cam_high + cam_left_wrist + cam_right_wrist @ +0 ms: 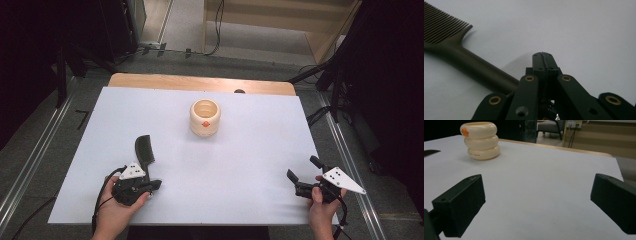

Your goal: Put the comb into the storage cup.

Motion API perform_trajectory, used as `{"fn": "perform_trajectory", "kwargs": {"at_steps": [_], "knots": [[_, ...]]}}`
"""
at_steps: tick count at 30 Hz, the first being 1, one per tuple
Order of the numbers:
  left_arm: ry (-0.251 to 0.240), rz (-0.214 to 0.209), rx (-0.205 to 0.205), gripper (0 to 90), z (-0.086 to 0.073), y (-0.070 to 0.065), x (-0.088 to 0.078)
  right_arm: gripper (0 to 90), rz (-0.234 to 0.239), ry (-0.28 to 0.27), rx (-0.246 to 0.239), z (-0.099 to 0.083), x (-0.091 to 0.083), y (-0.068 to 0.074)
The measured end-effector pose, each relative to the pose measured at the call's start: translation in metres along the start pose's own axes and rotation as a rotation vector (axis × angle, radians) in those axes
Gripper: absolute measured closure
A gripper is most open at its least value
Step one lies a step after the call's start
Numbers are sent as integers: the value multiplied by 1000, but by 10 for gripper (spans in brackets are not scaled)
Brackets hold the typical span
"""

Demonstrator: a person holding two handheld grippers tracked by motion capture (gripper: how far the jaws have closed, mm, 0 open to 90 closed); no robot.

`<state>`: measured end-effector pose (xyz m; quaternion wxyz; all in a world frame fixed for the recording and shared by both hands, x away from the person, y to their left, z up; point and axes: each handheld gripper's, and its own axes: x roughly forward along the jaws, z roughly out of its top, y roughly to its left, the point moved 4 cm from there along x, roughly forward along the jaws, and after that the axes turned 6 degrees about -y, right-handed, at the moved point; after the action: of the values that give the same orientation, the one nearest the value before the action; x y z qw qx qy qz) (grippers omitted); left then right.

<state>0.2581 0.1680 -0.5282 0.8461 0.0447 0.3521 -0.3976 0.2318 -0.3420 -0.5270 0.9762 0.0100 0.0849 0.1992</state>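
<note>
left gripper (150, 186): near-left part of the sheet, held in the person's left hand (117, 210); jaws clenched together, nothing between them. In the left gripper view (543, 55) the two tips meet flat against each other.
comb (144, 150): black, lies flat on the white sheet (250, 160), just beside the left gripper, handle end toward it, teeth end away toward the far side. In the left gripper view the comb (466, 65) handle runs past the left of the closed jaws; can't tell whether it touches the linkage.
cup (205, 117): cream, ribbed in three rings, upright, open top, centre-far on the sheet, well apart from both grippers. Orange mark on its side; in the right gripper view the cup (480, 141) also shows small print on the lowest ring, too small to read.
right gripper (304, 174): near-right edge of the sheet, in the person's right hand (322, 207); jaws spread wide, released, nothing between them. Right gripper view (536, 202): bare sheet between the two pads.
table edge (200, 82): wooden strip showing beyond the sheet's far side.
</note>
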Motion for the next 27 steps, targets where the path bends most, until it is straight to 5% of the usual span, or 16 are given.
{"fn": "perform_trajectory", "kwargs": {"at_steps": [27], "knots": [[14,119,-28,900,-10,34,-27,0,8,6,-17,0,1,1]]}}
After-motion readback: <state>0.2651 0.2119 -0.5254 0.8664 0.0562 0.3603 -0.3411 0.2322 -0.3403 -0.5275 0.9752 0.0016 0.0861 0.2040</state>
